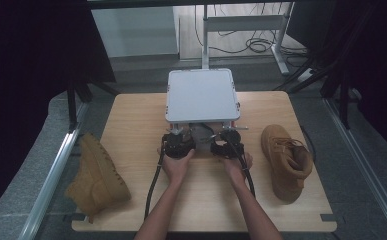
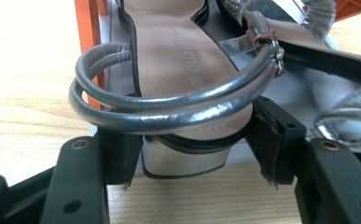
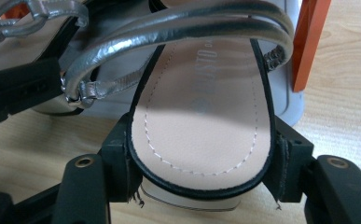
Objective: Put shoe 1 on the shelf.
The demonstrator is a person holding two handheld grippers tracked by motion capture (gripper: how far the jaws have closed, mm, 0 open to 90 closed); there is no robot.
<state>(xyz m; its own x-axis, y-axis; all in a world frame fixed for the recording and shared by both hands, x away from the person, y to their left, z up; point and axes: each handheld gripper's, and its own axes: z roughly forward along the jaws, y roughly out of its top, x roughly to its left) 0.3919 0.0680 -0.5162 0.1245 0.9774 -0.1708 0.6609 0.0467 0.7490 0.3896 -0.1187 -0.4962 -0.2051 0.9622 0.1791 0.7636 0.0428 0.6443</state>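
Observation:
Two silver strappy sandals lie side by side under a raised grey platform [image 1: 202,95] with orange legs. My left gripper [image 2: 197,158] is shut on the heel end of one sandal [image 2: 178,60], its pads pressing both sides below the silver ankle straps. My right gripper [image 3: 201,172] is shut on the heel end of the other sandal [image 3: 201,121], whose beige insole has a black rim. In the high view the left gripper [image 1: 178,142] and the right gripper [image 1: 227,142] sit close together at the platform's front edge.
A tan boot [image 1: 286,160] stands on the wooden table [image 1: 206,200] to the right of my hands. A second tan boot [image 1: 98,175] lies at the table's left edge. Orange platform legs [image 3: 308,42] stand close beside the sandals.

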